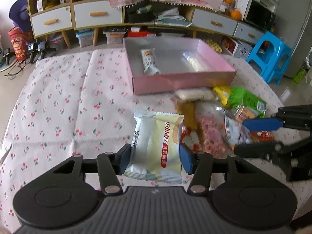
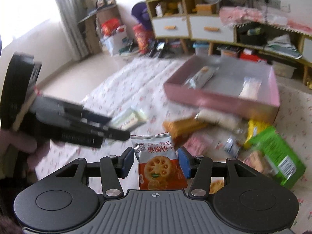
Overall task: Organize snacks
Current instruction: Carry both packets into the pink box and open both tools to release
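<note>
Left wrist view: pale packet (image 1: 156, 146) clamped in left gripper (image 1: 156, 159) at lower centre, right gripper (image 2: 156, 160) pinching red biscuit packet (image 2: 159, 167) likewise, both above cherry-print cloth (image 1: 68, 101), snack pile (image 1: 218, 117) right, pink box (image 1: 181, 81) upper centre holding two packets.

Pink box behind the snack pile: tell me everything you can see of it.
The pink box is a shallow, open rectangular tray, seemingly cardboard, with pink walls and a grey-silver floor. It sits flat on the cherry-print cloth. Inside lie two wrapped snacks, well apart. The snack pile crowds its near wall.
</note>
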`<state>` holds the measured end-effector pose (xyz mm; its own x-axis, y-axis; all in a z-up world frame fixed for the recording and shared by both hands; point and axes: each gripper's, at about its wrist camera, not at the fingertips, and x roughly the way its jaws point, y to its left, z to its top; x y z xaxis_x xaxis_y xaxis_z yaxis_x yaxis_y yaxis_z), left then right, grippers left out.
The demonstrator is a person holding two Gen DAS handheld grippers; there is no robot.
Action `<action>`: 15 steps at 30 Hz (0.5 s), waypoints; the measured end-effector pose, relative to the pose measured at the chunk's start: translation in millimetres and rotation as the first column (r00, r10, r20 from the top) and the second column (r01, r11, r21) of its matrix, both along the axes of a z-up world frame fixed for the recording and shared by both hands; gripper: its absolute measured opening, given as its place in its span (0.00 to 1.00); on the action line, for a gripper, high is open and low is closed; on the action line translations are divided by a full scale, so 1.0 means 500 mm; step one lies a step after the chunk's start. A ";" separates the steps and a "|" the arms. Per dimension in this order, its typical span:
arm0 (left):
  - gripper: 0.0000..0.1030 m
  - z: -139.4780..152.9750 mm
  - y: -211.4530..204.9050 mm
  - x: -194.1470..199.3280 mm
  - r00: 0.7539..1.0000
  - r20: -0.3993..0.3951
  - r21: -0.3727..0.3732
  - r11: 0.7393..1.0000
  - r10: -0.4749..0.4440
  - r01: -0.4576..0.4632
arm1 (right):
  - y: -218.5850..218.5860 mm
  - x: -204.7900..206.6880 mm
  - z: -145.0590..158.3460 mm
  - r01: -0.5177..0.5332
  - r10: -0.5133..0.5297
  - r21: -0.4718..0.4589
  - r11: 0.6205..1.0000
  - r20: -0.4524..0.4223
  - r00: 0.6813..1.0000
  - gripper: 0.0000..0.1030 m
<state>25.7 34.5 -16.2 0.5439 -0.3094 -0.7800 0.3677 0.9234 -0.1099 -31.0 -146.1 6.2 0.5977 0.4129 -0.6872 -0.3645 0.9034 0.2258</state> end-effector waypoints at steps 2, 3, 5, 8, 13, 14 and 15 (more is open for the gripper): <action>0.48 0.010 -0.006 0.005 1.000 0.013 -0.011 1.000 0.000 0.000 | -0.009 0.014 0.016 0.032 -0.032 0.009 0.999 0.016 0.999 0.47; 0.48 0.016 -0.010 0.009 1.000 0.020 -0.015 1.000 -0.001 0.002 | -0.013 0.021 0.023 0.047 -0.047 0.017 0.999 0.020 0.999 0.47; 0.48 0.028 -0.017 0.016 0.999 0.036 -0.022 1.000 -0.002 0.003 | -0.022 0.033 0.036 0.069 -0.070 0.026 0.997 0.035 0.997 0.47; 0.48 0.041 -0.025 0.031 0.998 0.055 -0.034 0.999 0.005 -0.003 | -0.031 0.053 0.048 0.104 -0.105 0.024 0.994 0.058 0.993 0.47; 0.48 0.054 -0.036 0.070 0.996 0.065 -0.074 0.996 0.058 -0.053 | -0.049 0.092 0.047 0.177 -0.178 0.035 0.984 0.050 0.983 0.48; 0.48 0.055 -0.038 0.077 0.996 0.062 -0.081 0.995 0.068 -0.062 | -0.054 0.100 0.046 0.193 -0.194 0.038 0.981 0.046 0.980 0.48; 0.48 0.054 -0.042 0.086 0.995 0.060 -0.088 0.993 0.078 -0.072 | -0.058 0.106 0.045 0.207 -0.209 0.042 0.977 0.043 0.977 0.48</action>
<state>68.5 13.3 11.0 0.6156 -0.3302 -0.7156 0.3067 0.9368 -0.1685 22.2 -175.0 28.7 0.7042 0.3011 -0.6430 -0.1806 0.9518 0.2479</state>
